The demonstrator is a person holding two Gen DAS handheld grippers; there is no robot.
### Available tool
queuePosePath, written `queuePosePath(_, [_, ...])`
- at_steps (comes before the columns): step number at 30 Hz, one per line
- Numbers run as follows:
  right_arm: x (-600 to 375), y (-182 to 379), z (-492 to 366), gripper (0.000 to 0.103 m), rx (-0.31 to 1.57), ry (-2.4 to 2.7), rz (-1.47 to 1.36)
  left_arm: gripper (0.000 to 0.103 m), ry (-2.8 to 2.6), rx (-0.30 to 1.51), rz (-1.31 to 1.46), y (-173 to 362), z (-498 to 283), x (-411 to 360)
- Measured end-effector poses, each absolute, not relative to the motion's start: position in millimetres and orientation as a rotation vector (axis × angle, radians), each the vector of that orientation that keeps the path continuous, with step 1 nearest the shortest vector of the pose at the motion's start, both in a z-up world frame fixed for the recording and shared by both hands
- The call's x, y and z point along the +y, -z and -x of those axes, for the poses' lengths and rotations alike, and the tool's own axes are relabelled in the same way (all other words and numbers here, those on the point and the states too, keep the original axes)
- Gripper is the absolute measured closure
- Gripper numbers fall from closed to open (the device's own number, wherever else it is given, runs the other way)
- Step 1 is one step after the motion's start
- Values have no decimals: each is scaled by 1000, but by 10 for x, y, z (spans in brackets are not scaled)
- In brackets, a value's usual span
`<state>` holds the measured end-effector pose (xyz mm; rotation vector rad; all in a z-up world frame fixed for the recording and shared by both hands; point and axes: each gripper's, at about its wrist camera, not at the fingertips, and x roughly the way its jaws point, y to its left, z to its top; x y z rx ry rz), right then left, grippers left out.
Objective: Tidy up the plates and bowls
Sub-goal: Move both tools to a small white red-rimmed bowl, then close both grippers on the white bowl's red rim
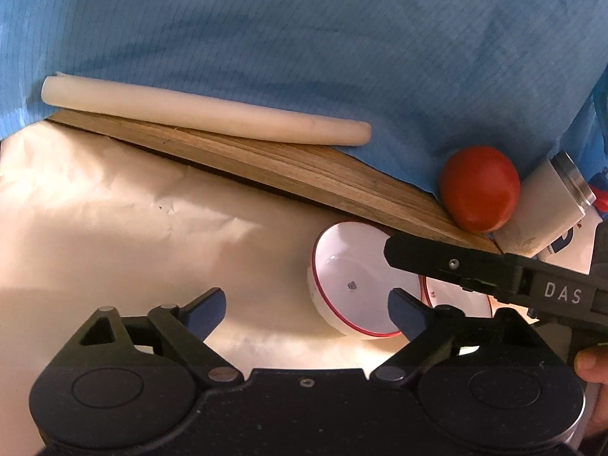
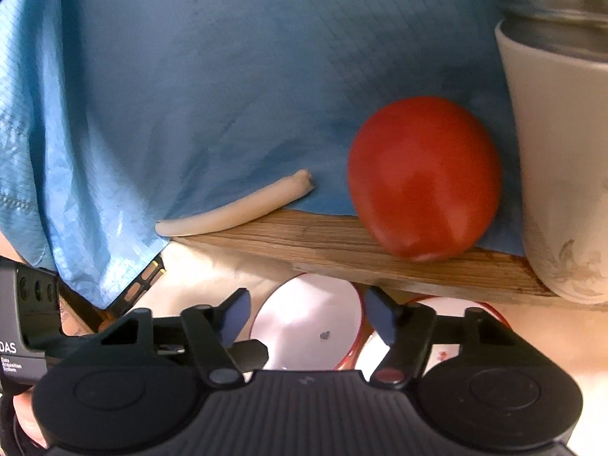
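A white bowl with a red rim [image 1: 353,285] lies tilted on cream paper, leaning against a second red-rimmed white dish [image 1: 456,298] to its right. My left gripper [image 1: 307,311] is open just in front of the bowl, its right fingertip over the rim. In the right wrist view the same bowl [image 2: 307,330] sits between my open right gripper's [image 2: 307,315] fingers, and the second dish [image 2: 444,342] shows behind the right finger. The right gripper's body [image 1: 494,273] crosses over the dishes in the left wrist view.
A wooden board [image 1: 266,163] runs behind the dishes, holding a red tomato [image 1: 479,188], a white roll [image 1: 205,112] and a white jar with a metal lid [image 1: 547,205]. A blue cloth [image 1: 304,38] fills the background. Cream paper [image 1: 114,228] covers the table.
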<state>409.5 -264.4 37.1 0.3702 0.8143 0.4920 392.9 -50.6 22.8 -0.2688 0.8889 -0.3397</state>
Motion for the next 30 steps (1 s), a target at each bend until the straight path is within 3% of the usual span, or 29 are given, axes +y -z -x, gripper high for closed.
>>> queuePosePath(4, [-2660, -371, -4095, 46, 817, -466, -349, 17, 334, 887, 283, -222, -3930, -467])
queuePosePath(12, [-2572, -405, -4025, 64, 806, -413, -225, 39, 349, 919, 310, -188, -3966, -440])
queuePosePath(16, [-2444, -453, -3975, 64, 799, -383, -113, 52, 359, 927, 299, -160, -3988, -463])
queuePosePath(26, [-2212, -447, -4023, 67, 852, -353, 12, 62, 380, 915, 299, -150, -3980, -494])
queuePosePath(30, [-2227, -452, -4017, 76, 860, -344, 1, 76, 400, 909, 289, -185, -3945, -490])
